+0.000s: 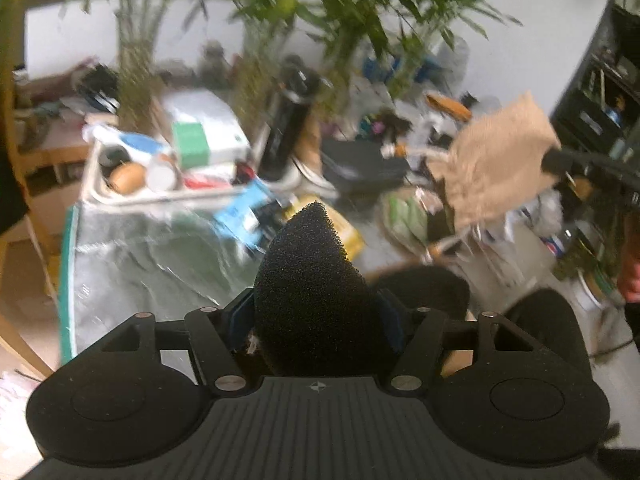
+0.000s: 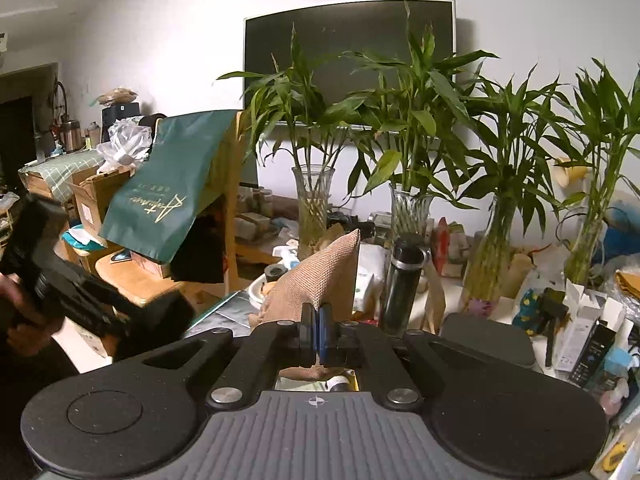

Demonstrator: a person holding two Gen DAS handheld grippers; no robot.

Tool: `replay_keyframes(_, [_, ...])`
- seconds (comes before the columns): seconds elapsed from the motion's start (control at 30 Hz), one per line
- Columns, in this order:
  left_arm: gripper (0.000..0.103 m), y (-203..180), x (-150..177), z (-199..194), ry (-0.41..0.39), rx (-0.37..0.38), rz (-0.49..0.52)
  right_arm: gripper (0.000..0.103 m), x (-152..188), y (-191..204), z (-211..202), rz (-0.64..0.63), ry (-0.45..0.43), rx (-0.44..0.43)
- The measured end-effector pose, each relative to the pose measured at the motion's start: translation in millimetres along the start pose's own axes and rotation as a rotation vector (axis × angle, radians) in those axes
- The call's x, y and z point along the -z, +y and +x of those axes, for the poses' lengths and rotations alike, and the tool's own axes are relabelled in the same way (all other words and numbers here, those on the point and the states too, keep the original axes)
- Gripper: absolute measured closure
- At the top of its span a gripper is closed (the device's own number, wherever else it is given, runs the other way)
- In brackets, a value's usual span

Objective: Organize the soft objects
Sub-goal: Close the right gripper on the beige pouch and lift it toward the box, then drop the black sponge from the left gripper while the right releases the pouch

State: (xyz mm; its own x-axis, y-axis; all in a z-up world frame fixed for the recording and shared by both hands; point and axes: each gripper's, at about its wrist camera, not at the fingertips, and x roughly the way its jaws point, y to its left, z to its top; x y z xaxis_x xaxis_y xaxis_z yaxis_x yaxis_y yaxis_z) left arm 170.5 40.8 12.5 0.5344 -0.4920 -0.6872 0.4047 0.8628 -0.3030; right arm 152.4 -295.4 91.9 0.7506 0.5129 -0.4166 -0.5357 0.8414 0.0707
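My left gripper (image 1: 316, 320) is shut on a black foam sponge (image 1: 312, 280) that sticks up between its blue pads, held in the air above a silver foil sheet (image 1: 152, 256). My right gripper (image 2: 319, 334) is shut on a tan woven cloth (image 2: 320, 276) that stands up from its pads. The same cloth (image 1: 496, 164) shows in the left wrist view at the right, hanging from the right gripper. The left gripper and the hand that holds it (image 2: 60, 296) show at the left of the right wrist view.
The table is crowded: glass vases with bamboo plants (image 2: 314, 200), a black flask (image 2: 404, 284), a white tray (image 1: 132, 196) of small items, boxes (image 1: 204, 136), a black case (image 1: 360, 164). A wooden chair with a green bag (image 2: 168, 188) stands at the left.
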Motion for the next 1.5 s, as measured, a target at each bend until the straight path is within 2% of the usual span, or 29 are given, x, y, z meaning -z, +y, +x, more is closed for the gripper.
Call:
replay_keyframes(0.13, [0.031, -4, 11, 16, 0.061, -0.001, 0.015, 0.099, 3, 5, -13, 0.015, -0.002, -0.007])
replay_keyframes(0.2, [0.021, -5, 16, 19, 0.070, -0.019, 0.015, 0.099, 3, 7, -18, 0.017, -0.004, -0.009])
replay_keyframes(0.4, [0.020, -10, 26, 15, 0.059, -0.046, 0.030, 0.099, -3, 12, -35, 0.025, -0.021, -0.037])
replay_keyframes(0.63, [0.020, -11, 29, -13, -0.019, -0.130, 0.002, 0.099, -1, 26, -28, 0.043, 0.013, -0.091])
replay_keyframes(0.8, [0.020, 1, 30, -42, -0.094, -0.205, -0.072, 0.099, 8, 40, -8, 0.054, 0.056, -0.126])
replay_keyframes(1.1, [0.020, 21, 32, -81, -0.189, -0.233, -0.166, 0.098, 18, 73, 28, 0.097, 0.141, -0.236])
replay_keyframes(1.13, [0.020, 22, 32, -84, -0.191, -0.234, -0.170, 0.093, 24, 77, 34, 0.083, 0.168, -0.230])
replay_keyframes(1.17, [0.020, 22, 32, -86, -0.193, -0.237, -0.171, 0.076, 31, 80, 39, 0.061, 0.197, -0.216])
replay_keyframes(1.2, [0.020, 21, 33, -88, -0.193, -0.240, -0.170, 0.064, 38, 83, 43, 0.043, 0.221, -0.208])
replay_keyframes(1.23, [0.021, 21, 34, -89, -0.193, -0.243, -0.168, 0.041, 44, 83, 45, 0.044, 0.228, -0.214])
replay_keyframes(1.27, [0.020, 21, 34, -89, -0.192, -0.244, -0.165, 0.026, 49, 82, 44, 0.053, 0.231, -0.223])
replay_keyframes(1.43, [0.020, 18, 38, -88, -0.175, -0.243, -0.154, 0.012, 67, 74, 40, 0.061, 0.252, -0.217])
replay_keyframes(1.5, [0.020, 17, 39, -86, -0.160, -0.249, -0.147, 0.010, 71, 72, 39, 0.063, 0.260, -0.211])
